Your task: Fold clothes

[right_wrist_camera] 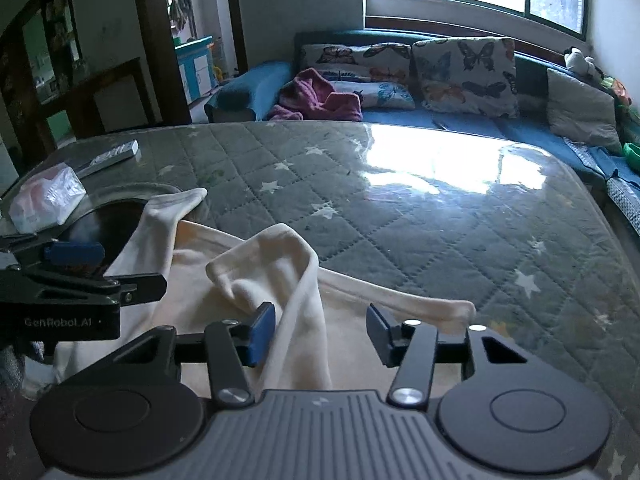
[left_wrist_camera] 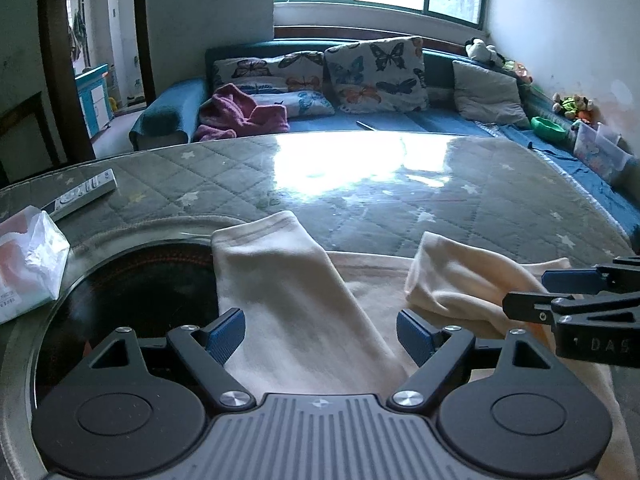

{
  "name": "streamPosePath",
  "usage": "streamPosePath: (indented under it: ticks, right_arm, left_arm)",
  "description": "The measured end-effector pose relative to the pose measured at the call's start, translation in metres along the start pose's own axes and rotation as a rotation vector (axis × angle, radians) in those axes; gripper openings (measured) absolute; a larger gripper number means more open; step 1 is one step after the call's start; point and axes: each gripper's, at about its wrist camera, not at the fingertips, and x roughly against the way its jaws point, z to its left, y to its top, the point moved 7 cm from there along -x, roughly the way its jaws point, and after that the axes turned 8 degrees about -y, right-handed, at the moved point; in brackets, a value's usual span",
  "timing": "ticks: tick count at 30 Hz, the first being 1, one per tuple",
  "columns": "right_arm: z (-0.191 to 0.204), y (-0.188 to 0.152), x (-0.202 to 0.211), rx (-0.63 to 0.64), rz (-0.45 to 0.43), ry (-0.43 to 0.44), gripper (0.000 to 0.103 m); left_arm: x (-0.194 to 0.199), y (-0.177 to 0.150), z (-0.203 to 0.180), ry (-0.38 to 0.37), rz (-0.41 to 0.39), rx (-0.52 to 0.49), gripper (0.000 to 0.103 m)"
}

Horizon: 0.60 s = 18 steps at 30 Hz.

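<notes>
A cream long-sleeved garment (left_wrist_camera: 360,292) lies on the near edge of the quilted table cover (left_wrist_camera: 360,192), both sleeves folded inward. My left gripper (left_wrist_camera: 320,334) is open, its blue pads either side of the left sleeve (left_wrist_camera: 276,280), just above it. My right gripper (right_wrist_camera: 320,332) is open over the right sleeve (right_wrist_camera: 296,280), whose cuff is crumpled; it also shows in the left wrist view (left_wrist_camera: 528,292). The garment shows in the right wrist view (right_wrist_camera: 208,276), with the left gripper (right_wrist_camera: 80,268) at the left edge.
A dark round recess (left_wrist_camera: 132,292) sits in the table under the left sleeve. A tissue pack (left_wrist_camera: 28,260) and a remote control (left_wrist_camera: 84,194) lie at the left. A blue sofa (left_wrist_camera: 400,120) with butterfly cushions stands behind the table.
</notes>
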Motion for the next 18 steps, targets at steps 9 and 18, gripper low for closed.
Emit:
streamPosePath:
  ticks: [9,18]
  right_arm:
    - [0.0,-0.001,-0.01,0.018,0.008,0.026,0.025]
    - [-0.009,-0.005,0.003,0.015,-0.032,-0.011,0.005]
  left_arm:
    - [-0.015,0.003,0.003,-0.002,0.006,0.005,0.067]
    - [-0.023,0.0,0.007,-0.023,0.011,0.016,0.012]
